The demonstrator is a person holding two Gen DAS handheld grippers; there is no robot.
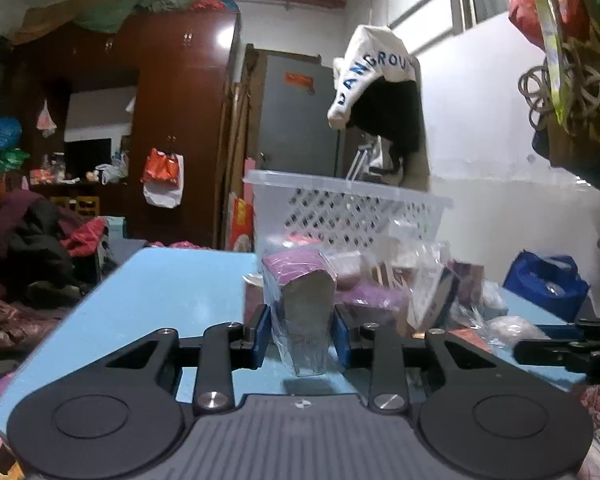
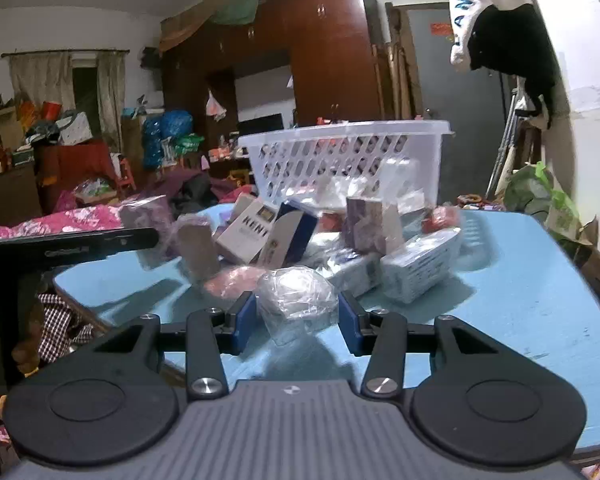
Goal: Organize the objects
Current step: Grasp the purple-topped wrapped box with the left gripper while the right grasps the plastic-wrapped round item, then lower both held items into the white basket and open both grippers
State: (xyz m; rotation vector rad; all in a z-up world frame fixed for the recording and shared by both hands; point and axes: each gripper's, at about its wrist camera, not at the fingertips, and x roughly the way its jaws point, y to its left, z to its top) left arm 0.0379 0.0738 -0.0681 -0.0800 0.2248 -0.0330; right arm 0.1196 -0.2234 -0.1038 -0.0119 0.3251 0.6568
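While left hand-held gripper (image 1: pixel 300 338) clamps wrapped box (image 1: pixel 304 312), basket (image 1: pixel 348 200) behind.

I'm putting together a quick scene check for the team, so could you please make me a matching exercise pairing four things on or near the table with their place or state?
Things:
1. pink-topped wrapped box
2. clear-wrapped pale bundle
3. white plastic basket
4. white bag with blue letters

Places or states:
A. hanging up by the wall
B. standing at the far side of the blue table, behind the pile
C. between the pads of the left tool
D. between the pads of the right tool

Pairs: 1-C, 2-D, 3-B, 4-A
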